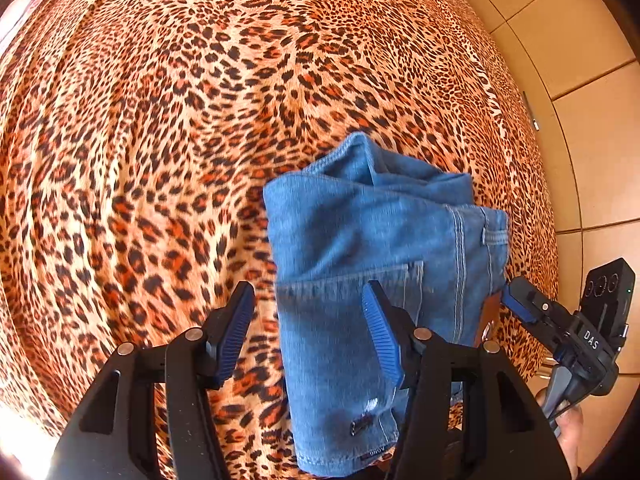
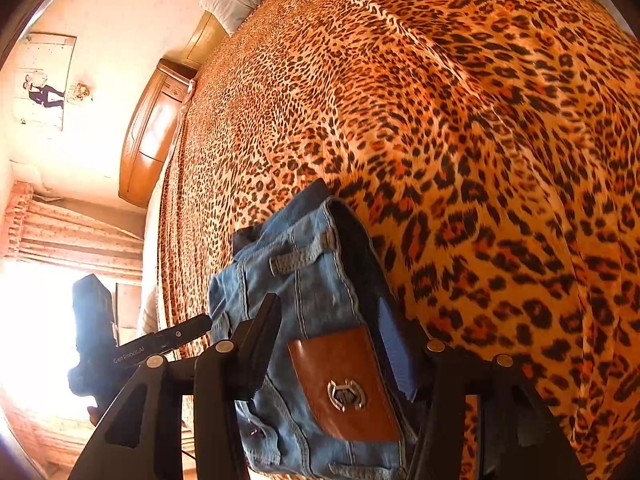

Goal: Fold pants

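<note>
denim pants (image 1: 360, 248) lie folded on the leopard-print bed (image 1: 160, 120) — the left gripper (image 1: 308, 332) spread wide, empty, one finger over them; the right gripper (image 2: 340, 344) straddles the waistband's leather patch (image 2: 344, 384), not clamped.

Matt blue denim pants (image 1: 360, 264) carry a glossy brown leather patch (image 2: 344, 384) with a shiny metal emblem (image 2: 346, 395).

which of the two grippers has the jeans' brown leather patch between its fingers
The right gripper: the brown leather patch on the jeans sits between its fingers. The left gripper straddles plain denim.
</note>
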Demonstrator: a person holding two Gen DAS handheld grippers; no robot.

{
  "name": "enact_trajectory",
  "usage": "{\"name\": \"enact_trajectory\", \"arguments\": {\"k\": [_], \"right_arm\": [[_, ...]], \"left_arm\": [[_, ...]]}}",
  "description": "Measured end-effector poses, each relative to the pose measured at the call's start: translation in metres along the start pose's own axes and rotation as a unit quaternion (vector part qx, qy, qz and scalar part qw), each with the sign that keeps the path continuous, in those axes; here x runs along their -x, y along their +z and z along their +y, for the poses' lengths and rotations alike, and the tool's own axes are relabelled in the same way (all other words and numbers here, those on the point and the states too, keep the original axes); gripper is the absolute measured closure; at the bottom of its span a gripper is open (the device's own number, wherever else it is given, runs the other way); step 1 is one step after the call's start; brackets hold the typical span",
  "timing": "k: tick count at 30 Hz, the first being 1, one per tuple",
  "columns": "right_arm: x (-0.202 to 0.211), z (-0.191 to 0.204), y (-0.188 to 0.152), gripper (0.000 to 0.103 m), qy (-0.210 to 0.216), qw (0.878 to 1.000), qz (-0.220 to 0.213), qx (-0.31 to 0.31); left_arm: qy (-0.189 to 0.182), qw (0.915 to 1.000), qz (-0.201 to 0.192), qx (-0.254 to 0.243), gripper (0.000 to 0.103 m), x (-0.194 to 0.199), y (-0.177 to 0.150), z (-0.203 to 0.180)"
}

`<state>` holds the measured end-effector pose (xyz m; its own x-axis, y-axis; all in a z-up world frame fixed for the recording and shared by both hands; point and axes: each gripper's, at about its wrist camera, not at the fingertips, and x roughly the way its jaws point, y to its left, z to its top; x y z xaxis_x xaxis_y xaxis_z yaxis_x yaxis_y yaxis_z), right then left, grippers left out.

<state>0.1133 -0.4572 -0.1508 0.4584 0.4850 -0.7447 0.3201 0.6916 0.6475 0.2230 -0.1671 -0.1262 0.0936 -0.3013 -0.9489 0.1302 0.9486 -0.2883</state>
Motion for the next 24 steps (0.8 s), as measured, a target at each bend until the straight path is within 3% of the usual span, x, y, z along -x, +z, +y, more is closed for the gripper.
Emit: {"name": "enact_trajectory", "arguments": {"k": [5,10,20,24], "right_arm": [[-0.003,-0.016,-0.028,0.05,-0.009,1.0,0.028,-0.002],[-0.006,-0.017,-0.034,0.048,-0.009,0.999,0.034,-0.004],[-0.018,-0.003,-0.014,0.045,-0.011,0.999,0.03,-0.011],[-0.022,-0.008,-0.016,0.043,-0.009,0.999,0.036,-0.016]], "left_arm": [[-0.009,0.9993,0.032,0.017,0.046,-0.021,-0.033,0.0],[-0.009,0.9995,0.026,0.017,0.046,-0.022,-0.03,-0.004],[-0.003,0.9997,0.02,0.013,0.046,-0.018,-0.023,0.001],[-0.057,0.9948,0.06,0.06,0.043,-0.027,-0.022,0.024]]}}
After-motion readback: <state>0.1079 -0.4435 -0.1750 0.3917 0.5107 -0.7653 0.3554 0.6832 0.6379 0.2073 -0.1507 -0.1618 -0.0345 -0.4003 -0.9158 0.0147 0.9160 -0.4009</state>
